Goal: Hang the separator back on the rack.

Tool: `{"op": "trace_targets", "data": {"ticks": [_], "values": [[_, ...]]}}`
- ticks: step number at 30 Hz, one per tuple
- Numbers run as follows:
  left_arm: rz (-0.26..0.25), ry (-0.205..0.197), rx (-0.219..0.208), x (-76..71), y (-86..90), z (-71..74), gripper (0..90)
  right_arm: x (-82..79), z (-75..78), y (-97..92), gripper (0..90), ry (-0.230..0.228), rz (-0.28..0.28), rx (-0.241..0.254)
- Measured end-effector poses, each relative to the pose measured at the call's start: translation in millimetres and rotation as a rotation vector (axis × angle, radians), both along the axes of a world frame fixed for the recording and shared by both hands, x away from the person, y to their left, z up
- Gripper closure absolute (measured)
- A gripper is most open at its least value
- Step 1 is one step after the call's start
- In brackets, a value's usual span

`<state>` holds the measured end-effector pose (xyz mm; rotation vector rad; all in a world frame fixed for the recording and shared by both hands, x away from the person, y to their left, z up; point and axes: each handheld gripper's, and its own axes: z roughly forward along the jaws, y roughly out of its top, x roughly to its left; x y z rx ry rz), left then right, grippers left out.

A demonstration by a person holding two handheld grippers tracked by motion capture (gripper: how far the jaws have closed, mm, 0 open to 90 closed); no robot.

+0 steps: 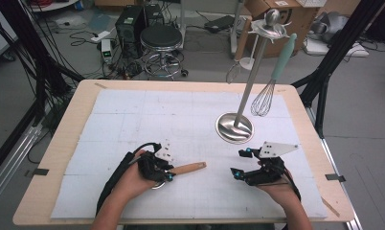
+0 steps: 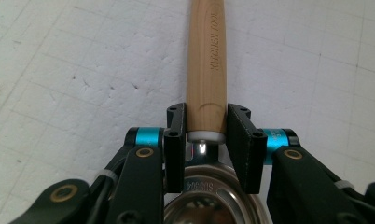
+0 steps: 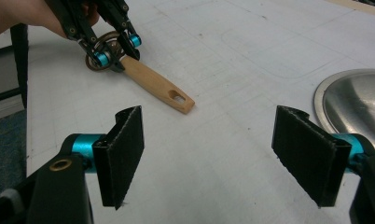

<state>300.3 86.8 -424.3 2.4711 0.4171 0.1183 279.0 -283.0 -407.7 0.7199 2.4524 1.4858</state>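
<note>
A utensil with a pale wooden handle [image 1: 188, 168] [image 2: 206, 60] [image 3: 155, 86] and a round steel head [image 2: 209, 200] lies on the white mat [image 1: 133, 120] at the front left. My left gripper [image 1: 167, 173] [image 2: 206, 121] is shut on the handle just where it meets the steel head, with a pad pressed on each side. The free end with its hanging slot points toward the right. My right gripper [image 1: 238, 163] [image 3: 209, 149] hovers over the mat at the front right, open, with nothing between its pads [image 3: 125, 154].
A steel utensil stand with a round base [image 1: 234, 128] [image 3: 358, 100] rises just behind the right gripper. A whisk with a teal handle [image 1: 265, 98] hangs from its top, and a smaller whisk [image 1: 233, 72] hangs on its far side. A stool [image 1: 161, 38] stands beyond the table.
</note>
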Motion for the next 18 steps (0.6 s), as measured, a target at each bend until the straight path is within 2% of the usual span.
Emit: {"op": "trace_targets", "data": {"ticks": [3, 6, 10, 12, 18], "values": [[-0.001, -0.005, 0.004, 0.1, -1.8, 1.6, 68.0, 0.3, -0.2, 0.6, 24.6, -0.001, 0.0, 0.004], [0.005, -0.03, 0.001, 1.3, -7.9, 2.5, 60.7, 0.1, -0.1, 0.8, 24.6, 0.002, 0.0, 0.003], [-0.013, -0.032, 0.039, 3.7, -19.2, 3.7, 58.2, 0.7, -0.2, 0.4, 24.6, -0.004, 0.001, 0.002], [-0.016, -0.021, 0.05, 4.6, -22.5, 4.3, 57.4, 0.3, 0.0, 0.1, 24.6, 0.0, 0.001, 0.001], [-0.011, -0.015, 0.101, 5.9, -23.9, 5.5, 57.2, 0.7, -0.5, -0.9, 24.6, -0.001, 0.002, 0.001]]}}
